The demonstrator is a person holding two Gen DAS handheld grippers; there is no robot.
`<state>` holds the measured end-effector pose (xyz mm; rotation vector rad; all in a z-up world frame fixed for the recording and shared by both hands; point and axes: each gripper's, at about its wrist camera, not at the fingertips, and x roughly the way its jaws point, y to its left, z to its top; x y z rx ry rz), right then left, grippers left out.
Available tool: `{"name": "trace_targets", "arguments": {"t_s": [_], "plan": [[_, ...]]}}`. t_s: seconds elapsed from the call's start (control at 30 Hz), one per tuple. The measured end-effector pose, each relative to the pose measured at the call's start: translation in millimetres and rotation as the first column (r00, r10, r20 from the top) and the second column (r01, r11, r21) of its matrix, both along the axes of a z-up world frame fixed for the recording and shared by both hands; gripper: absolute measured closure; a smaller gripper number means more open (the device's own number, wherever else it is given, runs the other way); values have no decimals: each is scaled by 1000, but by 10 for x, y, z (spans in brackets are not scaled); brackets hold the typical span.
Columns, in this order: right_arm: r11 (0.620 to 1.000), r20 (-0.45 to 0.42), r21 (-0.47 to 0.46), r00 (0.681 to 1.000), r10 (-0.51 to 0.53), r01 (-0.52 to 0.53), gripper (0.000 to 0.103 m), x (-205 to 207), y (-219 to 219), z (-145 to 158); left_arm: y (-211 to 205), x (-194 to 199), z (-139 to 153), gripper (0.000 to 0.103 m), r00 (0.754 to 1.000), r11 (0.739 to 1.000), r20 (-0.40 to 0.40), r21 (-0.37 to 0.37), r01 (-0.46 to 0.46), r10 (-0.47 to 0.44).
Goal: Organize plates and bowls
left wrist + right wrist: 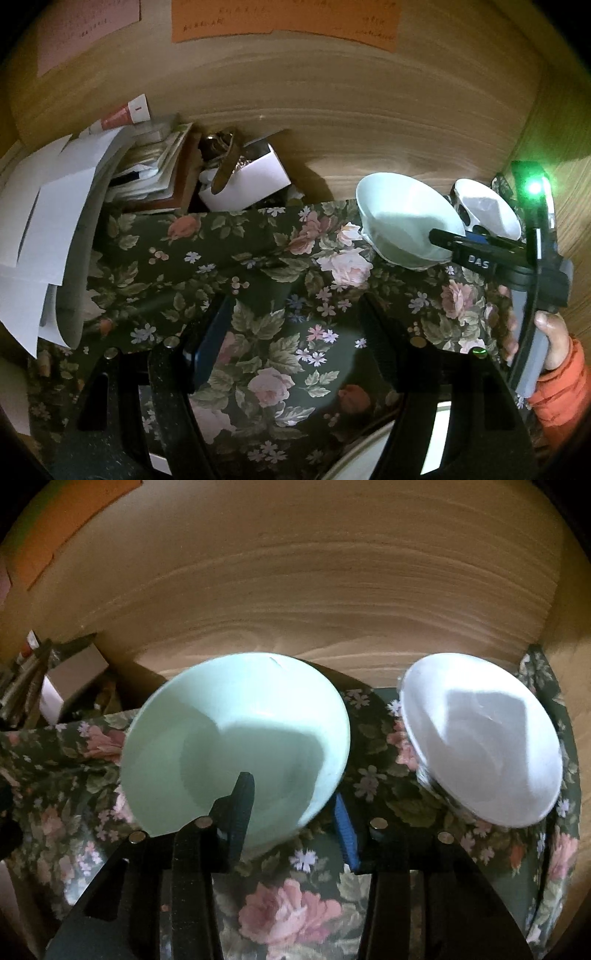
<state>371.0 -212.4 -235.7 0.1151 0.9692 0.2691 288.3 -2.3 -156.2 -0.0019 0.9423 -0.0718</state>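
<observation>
Green bowl sits between the open right gripper fingers.

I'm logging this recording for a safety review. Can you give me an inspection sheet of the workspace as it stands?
Surface: floral tablecloth, wrinkled.
Job's things: green bowl and white bowl side by side, apart.
Clutter: paper stack, white box, books.
Grippers: right hand-held gripper straddles the green bowl's rim, not closed; left hand-held gripper open, holding nothing.
Cables: nothing seen.
Surroundings: wooden wall with orange note.
</observation>
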Motion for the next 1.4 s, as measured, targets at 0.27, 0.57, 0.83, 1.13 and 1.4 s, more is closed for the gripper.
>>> {"name": "trace_targets", "arguments": {"t_s": [0.27, 0.57, 0.83, 1.13, 1.4], "plan": [[996, -21, -10, 996, 85, -85, 77, 4, 115, -30, 64, 32, -52, 33, 1000, 1000, -16, -25, -14, 13], [972, -30, -2, 972, 235, -235, 84, -375, 390, 65, 60, 28, -72, 33, 1000, 1000, -26, -20, -14, 14], [961, -68, 42, 959, 275, -273, 83, -825, 384, 136, -11, 86, -259, 33, 995, 1000, -101, 10, -3, 4], [972, -44, 73, 973, 227, -224, 59, -971, 143, 270, -141, 162, -443, 49, 987, 999, -160, 40, 22, -15], [964, -71, 139, 969, 238, -227, 66, -707, 288, 77, -240, 233, -584, 74, 976, 998, -211, 7, 54, -52]]}}
